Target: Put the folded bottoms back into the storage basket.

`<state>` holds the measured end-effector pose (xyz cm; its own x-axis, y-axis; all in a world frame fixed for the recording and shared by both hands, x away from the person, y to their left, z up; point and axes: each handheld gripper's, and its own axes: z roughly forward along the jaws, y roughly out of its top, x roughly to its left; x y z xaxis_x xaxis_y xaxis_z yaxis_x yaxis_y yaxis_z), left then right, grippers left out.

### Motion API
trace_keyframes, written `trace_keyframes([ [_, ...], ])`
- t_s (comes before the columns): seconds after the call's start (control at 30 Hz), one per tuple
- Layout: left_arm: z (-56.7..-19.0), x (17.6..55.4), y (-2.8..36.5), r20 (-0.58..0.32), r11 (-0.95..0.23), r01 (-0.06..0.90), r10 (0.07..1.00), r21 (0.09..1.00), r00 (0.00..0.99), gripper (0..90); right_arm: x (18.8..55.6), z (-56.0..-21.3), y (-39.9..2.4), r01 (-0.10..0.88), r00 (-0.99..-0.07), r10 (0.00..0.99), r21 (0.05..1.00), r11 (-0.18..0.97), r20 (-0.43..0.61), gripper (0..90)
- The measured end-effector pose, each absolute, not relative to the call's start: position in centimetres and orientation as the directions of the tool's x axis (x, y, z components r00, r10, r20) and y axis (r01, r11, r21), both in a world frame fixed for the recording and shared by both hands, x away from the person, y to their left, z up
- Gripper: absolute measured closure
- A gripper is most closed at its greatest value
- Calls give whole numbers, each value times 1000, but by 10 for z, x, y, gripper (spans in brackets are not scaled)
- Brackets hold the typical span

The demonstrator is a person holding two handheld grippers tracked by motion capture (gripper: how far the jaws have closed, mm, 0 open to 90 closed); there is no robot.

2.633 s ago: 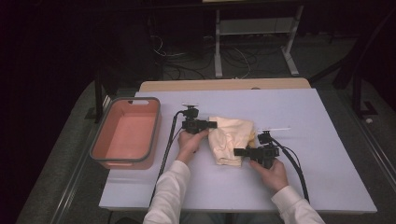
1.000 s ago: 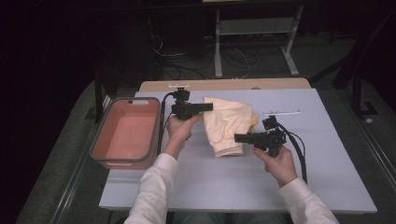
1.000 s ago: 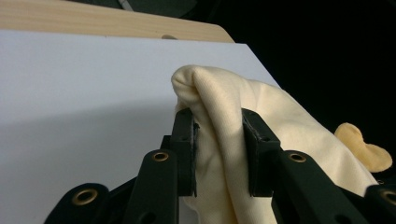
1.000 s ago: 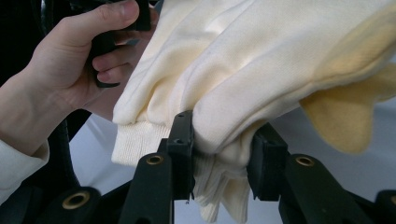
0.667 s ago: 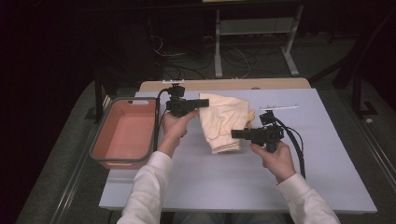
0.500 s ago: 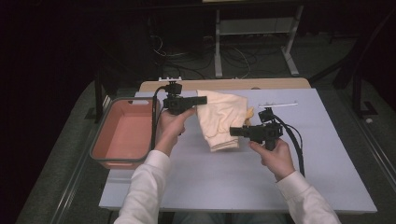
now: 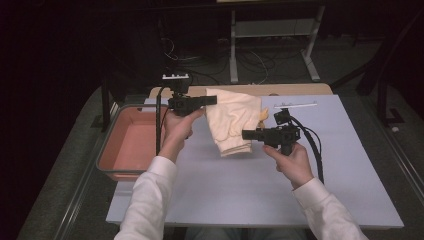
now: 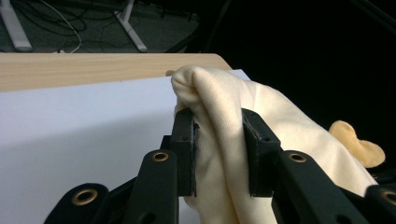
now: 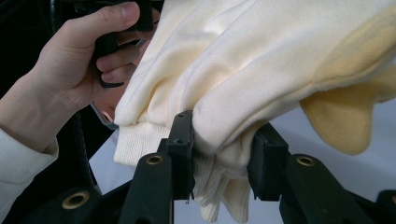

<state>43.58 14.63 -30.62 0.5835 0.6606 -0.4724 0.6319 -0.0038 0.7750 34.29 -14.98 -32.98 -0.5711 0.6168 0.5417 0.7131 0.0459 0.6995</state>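
A cream-coloured garment with ribbed cuffs hangs lifted above the pale table, held up between both grippers. My left gripper is shut on a fold at its upper left corner; in the left gripper view the cloth is pinched between the black jaws. My right gripper is shut on a thick bunch of the garment at its lower right. A yellow part of it hangs to the right, and the ribbed hem droops below.
A salmon-pink bin stands at the table's left edge. A thin white stick lies near the far edge. Behind the table are a wooden board, floor cables and a white stand. The person's hand holds the left gripper.
Both grippers have lifted the garment off the table. The left one rose up and toward the far left, and the cloth now hangs stretched between them instead of lying crumpled.
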Motion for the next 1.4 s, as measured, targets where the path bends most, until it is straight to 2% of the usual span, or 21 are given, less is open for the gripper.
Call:
trace_keyframes([
  [0.67, -280, 436, 165, -452, 9, 603, 671, 798, 588, 694, 349, -303, -132, 684, -607, 606, 726, 70, 514, 648],
  [1.4, -259, 424, 204, -420, 33, 559, 697, 829, 581, 693, 352, -286, -96, 660, -648, 576, 744, 99, 498, 647],
])
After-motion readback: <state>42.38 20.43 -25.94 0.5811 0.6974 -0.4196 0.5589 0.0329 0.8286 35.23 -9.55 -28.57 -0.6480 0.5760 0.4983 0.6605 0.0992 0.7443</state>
